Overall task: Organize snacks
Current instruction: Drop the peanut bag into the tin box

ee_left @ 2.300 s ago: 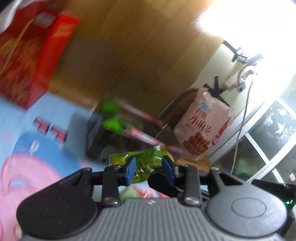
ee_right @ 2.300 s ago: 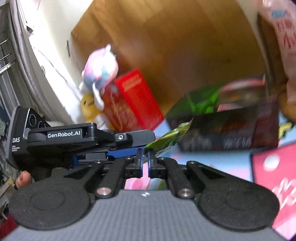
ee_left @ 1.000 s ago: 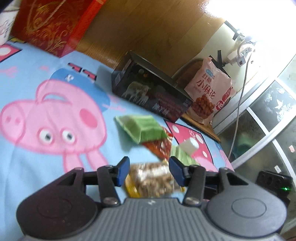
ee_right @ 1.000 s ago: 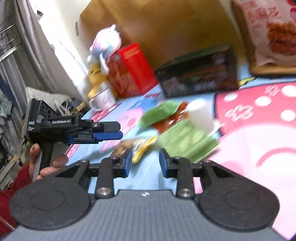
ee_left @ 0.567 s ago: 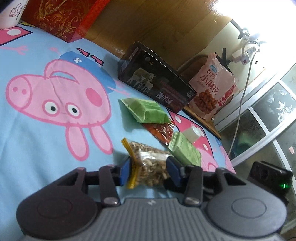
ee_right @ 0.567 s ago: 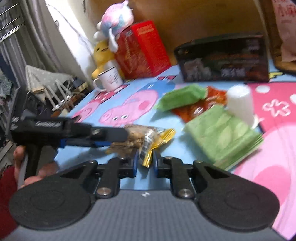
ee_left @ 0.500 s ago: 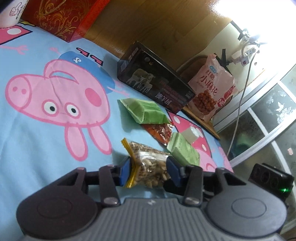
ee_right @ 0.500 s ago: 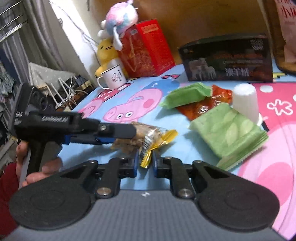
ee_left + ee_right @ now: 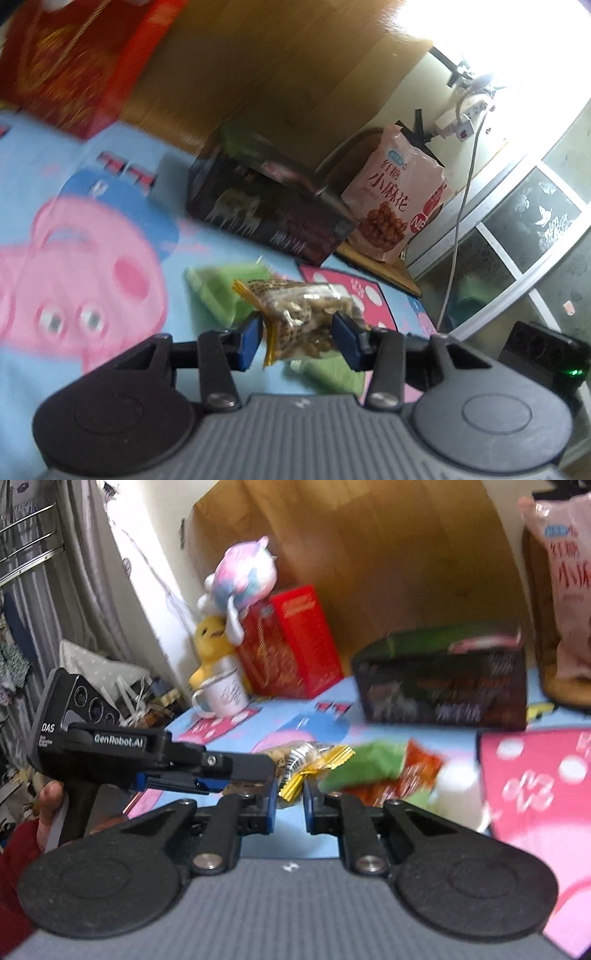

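Lettering reading "GenRobot.AI" and "DAS" runs along the body of the left gripper (image 9: 258, 771), seen side-on from the right wrist camera with a hand (image 9: 50, 814) in a red sleeve around its handle. Behind, a pink snack bag (image 9: 397, 205) printed with large Chinese characters stands against the wall beside a dark box (image 9: 269, 218) whose white print is too blurred to read, and a red box (image 9: 291, 642) carries gold patterning. A clear packet of nuts (image 9: 308, 319) with gold-edged ends is clamped crosswise between the blue pads of the left gripper, lifted above the blue cartoon-pig sheet (image 9: 92, 258). The right gripper (image 9: 288, 801), its jaws narrow, pinches the packet's crimped gold end between its pads. Below the packet lie a green packet (image 9: 369, 766), an orange-red one (image 9: 421, 771) and a white cup (image 9: 458, 794). A white mug (image 9: 225, 696) and plush toys (image 9: 236, 587) sit by the red box.
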The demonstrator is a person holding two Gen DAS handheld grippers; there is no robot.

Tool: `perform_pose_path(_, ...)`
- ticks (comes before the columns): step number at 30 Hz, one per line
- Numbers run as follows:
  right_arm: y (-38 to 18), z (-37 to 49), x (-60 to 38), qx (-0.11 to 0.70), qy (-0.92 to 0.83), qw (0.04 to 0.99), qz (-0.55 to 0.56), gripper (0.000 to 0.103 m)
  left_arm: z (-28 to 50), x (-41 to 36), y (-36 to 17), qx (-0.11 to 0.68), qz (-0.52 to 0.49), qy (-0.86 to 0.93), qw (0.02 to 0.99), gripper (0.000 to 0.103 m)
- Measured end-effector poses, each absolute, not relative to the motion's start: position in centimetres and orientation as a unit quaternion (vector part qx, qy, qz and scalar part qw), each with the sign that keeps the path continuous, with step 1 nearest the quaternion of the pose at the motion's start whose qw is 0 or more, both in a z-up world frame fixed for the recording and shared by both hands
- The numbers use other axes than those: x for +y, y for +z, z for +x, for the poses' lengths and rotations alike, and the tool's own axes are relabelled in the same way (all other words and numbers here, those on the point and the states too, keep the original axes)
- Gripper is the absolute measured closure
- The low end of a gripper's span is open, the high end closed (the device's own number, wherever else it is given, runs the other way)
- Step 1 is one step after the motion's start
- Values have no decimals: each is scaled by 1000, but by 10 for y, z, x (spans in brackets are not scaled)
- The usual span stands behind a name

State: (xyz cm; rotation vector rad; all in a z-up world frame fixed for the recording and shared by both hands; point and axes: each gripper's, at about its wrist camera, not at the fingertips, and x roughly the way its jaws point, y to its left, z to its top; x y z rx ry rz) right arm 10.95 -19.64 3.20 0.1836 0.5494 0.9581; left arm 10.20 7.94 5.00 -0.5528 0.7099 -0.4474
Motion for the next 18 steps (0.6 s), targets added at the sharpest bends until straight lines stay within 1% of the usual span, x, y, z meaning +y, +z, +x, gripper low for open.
perform_pose_path(10,74,187,-204,212,402,887,82,87,201,50,90,306,-230,-220,897,61)
perform_pose_path(18,66,239,-195,228,365,900,70,86,251,37,76,321,-212,-184,905,61)
